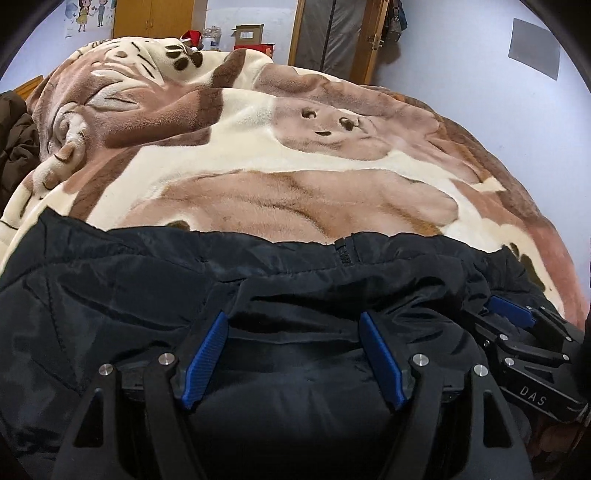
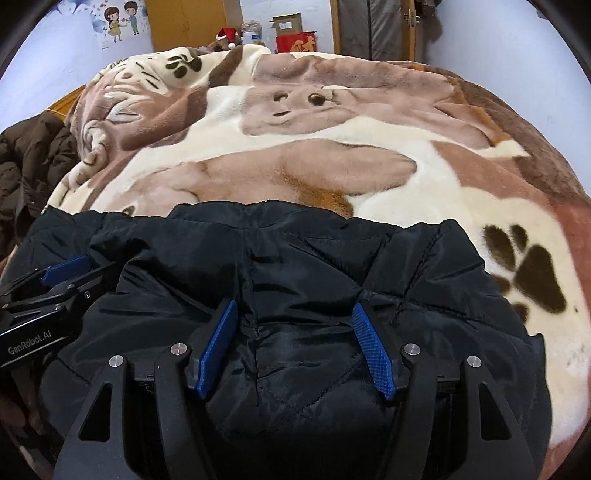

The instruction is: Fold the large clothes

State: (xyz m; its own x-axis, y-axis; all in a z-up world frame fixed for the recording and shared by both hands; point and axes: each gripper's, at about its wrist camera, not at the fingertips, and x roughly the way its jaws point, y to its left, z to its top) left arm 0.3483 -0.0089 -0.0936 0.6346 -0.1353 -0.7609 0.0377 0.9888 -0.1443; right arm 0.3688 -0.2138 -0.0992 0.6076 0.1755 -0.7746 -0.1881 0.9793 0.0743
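A black quilted jacket [image 1: 155, 280] lies folded on the near part of a bed; it also fills the near part of the right wrist view [image 2: 295, 251]. My left gripper [image 1: 293, 325] is open, its blue pads [image 1: 205, 360] spread wide over the jacket's near fold. My right gripper [image 2: 291, 314] is open too, its blue pads [image 2: 373, 350] spread over the jacket. Each gripper shows in the other's view: the right one at the right edge [image 1: 517, 317], the left one at the left edge [image 2: 62, 273]. Whether the pads touch the fabric is unclear.
A brown-and-cream plush blanket [image 1: 288, 155] with paw prints covers the bed [image 2: 461, 177]. A brown puffer coat [image 2: 29, 162] is heaped at the left edge [image 1: 14, 140]. Boxes [image 2: 291, 33], a wardrobe and a door stand along the far wall.
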